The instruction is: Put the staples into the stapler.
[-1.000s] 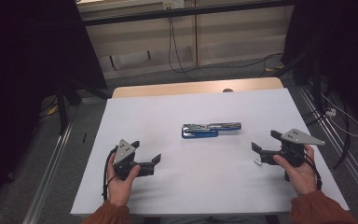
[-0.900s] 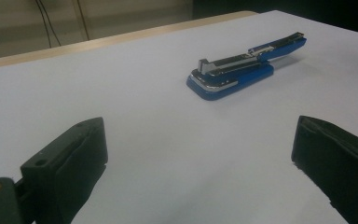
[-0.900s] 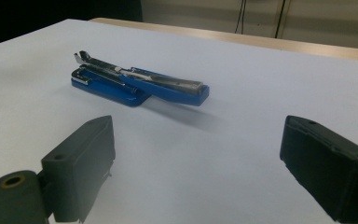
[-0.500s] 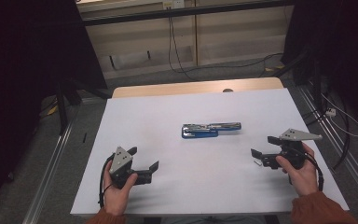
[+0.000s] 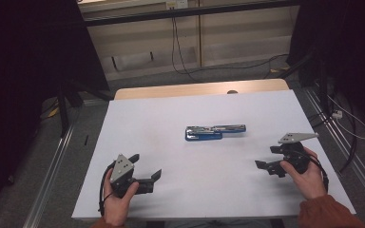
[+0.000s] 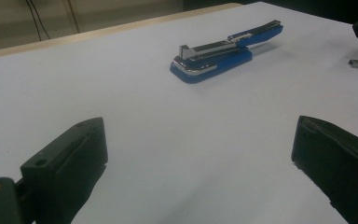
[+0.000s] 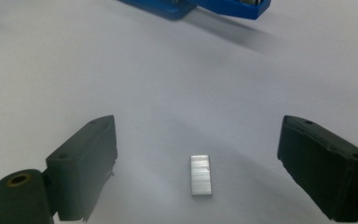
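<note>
Right gripper view: right gripper (image 7: 200, 163) wide open, empty, straddling staple strip (image 7: 200, 174); left gripper (image 6: 200, 168) wide open, empty; stapler (image 5: 215, 132) mid-table.

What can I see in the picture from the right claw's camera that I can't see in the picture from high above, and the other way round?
From the right claw's camera: a small silver block of staples lying flat on the white sheet, between that claw's two wide-apart black jaws.

From high above: both claws at once, the left claw and the right claw, each held in a hand; also the wooden table edge, the floor and cables beyond.

Shared: the blue stapler, swung open, and the white sheet it lies on. The right claw's camera catches just its near edge.
</note>
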`<state>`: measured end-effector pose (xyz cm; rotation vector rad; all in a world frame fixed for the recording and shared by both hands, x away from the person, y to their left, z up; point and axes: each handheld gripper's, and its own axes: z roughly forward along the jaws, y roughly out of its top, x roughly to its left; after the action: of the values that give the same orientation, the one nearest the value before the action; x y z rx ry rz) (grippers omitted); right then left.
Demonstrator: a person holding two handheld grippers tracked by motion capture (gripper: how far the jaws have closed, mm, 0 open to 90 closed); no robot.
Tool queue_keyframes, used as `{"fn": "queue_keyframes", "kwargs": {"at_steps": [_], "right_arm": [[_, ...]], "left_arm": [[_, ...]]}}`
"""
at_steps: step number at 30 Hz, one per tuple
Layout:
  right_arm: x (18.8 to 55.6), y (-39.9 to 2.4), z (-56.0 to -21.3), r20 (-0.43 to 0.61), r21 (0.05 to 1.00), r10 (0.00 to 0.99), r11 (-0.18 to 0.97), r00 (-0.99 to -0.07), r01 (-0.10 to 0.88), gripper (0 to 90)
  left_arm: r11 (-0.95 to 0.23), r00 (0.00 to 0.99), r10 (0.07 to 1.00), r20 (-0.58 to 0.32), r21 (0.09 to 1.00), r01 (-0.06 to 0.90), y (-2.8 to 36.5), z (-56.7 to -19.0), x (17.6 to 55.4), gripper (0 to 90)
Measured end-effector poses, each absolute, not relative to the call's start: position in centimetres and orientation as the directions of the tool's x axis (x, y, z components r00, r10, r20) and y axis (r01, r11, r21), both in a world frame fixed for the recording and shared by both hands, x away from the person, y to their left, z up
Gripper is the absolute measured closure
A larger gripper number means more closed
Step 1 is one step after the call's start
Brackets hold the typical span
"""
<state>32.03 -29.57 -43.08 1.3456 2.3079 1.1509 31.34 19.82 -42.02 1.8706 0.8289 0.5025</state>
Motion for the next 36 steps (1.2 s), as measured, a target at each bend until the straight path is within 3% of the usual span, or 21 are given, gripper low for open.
{"fn": "queue_keyframes", "kwargs": {"at_steps": [7,11,14,15,19,23,36], "right_arm": [[32.6,-29.6,-43.0,0.143,0.681,0.807,0.341,-0.573,0.649,17.4],[32.6,-29.7,-42.7,0.118,0.648,0.796,0.392,-0.594,0.654,34.2],[32.6,-29.7,-42.5,0.119,0.635,0.789,0.406,-0.602,0.657,39.2],[32.5,-29.8,-42.5,0.112,0.618,0.788,0.422,-0.606,0.664,47.0],[32.5,-29.9,-42.5,0.111,0.597,0.791,0.43,-0.601,0.677,50.4],[32.6,-30.0,-42.5,0.103,0.58,0.783,0.454,-0.614,0.677,60.6],[33.2,-28.8,-43.0,0.092,0.518,0.758,0.518,-0.646,0.681,72.0]], "left_arm": [[-0.273,0.685,0.728,-0.026,0.906,0.324,19.8,-42.1,31.4,3.6],[-0.28,0.685,0.728,-0.02,0.903,0.325,19.8,-42.1,31.4,3.6],[-0.279,0.686,0.727,-0.02,0.905,0.322,19.7,-42.1,31.5,3.6],[-0.279,0.686,0.728,-0.019,0.904,0.322,19.6,-42.0,31.5,3.6],[-0.287,0.69,0.724,-0.015,0.902,0.321,19.5,-42.0,31.6,3.6],[-0.286,0.692,0.721,-0.017,0.903,0.321,19.5,-42.1,31.7,3.6],[-0.291,0.693,0.721,-0.015,0.901,0.322,19.4,-42.1,31.8,3.6]]}}
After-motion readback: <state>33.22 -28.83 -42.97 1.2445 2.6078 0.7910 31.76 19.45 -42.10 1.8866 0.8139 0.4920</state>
